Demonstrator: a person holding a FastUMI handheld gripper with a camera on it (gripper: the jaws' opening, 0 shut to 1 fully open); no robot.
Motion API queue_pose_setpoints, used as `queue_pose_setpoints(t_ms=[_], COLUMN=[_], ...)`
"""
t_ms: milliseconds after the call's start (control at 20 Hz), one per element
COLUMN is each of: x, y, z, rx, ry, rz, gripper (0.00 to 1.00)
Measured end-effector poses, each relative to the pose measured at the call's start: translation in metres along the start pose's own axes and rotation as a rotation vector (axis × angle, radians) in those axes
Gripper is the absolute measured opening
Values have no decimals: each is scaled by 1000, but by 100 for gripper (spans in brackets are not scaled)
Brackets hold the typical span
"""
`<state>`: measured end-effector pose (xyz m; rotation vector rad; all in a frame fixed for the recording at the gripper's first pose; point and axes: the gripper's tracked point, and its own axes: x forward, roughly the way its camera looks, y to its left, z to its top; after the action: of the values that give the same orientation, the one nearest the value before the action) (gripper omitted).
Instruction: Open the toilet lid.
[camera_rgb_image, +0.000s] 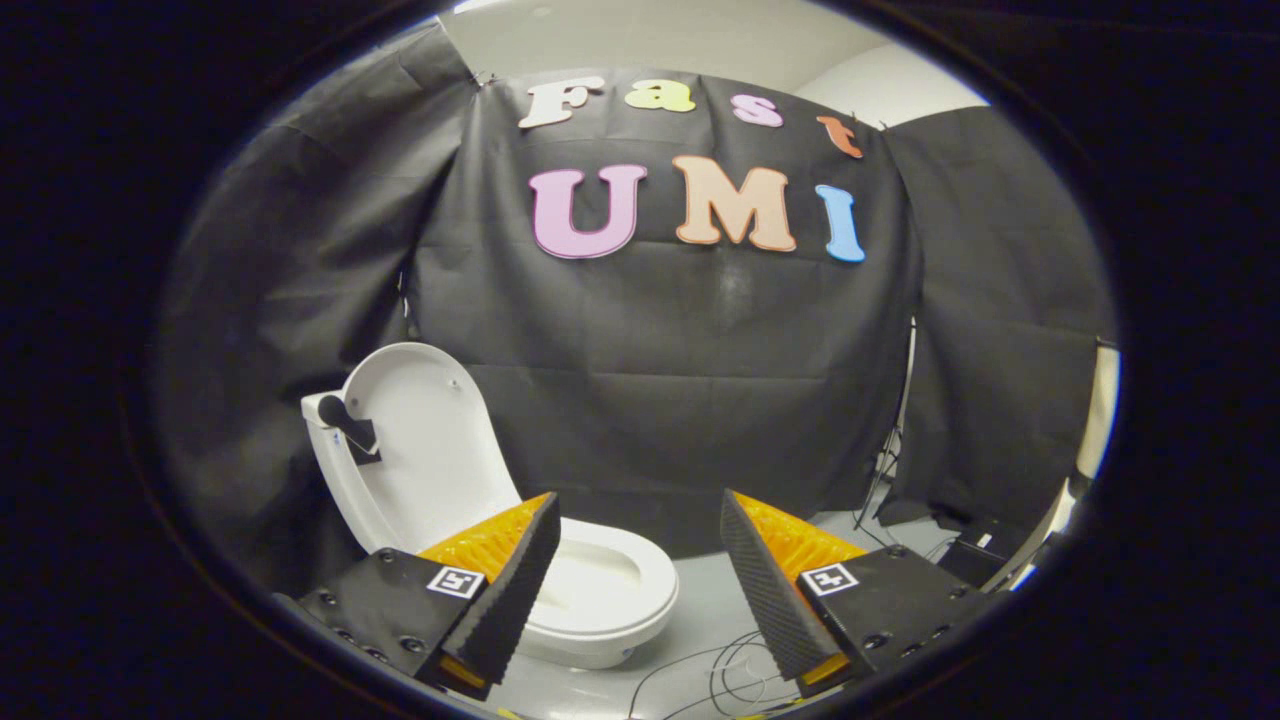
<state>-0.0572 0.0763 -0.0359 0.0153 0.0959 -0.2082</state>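
1. Beyond the fingers, on the pale floor (720, 600), stands the white toilet (590, 600), which serves as the landmark here
2. The toilet lid (430, 440) is raised, standing upright and leaning back against the tank (325, 440) behind the bowl
3. The seat ring (610, 585) lies flat on the bowl, its opening exposed below the lifted lid
4. A dark handle piece (345, 422) sticks out at the tank's top corner, beside the lid's edge
5. The gripper (640, 560) hangs in front of the toilet, its fingers spread wide apart with nothing between them; one finger overlaps the near side of the seat in the view, and whether it touches cannot be told
6. Thin cables (720, 670) trail over the floor just beside the toilet's base
7. Black cloth (650, 380) hangs behind the toilet as the booth's wall
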Motion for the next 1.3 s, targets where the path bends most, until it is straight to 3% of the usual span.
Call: queue_pose_setpoints(t_ms=[250, 650, 850, 1050, 1300], x=[0, 0, 3, 4, 4], y=[2, 34, 35, 18, 9], z=[-24, -20, -10, -18, -30], rx=[-3, -25, 13, 0, 10], ry=[45, 39, -8, 18, 62], rz=[-14, 61, 32, -30, -50], gripper=[98, 98, 99, 99, 98])
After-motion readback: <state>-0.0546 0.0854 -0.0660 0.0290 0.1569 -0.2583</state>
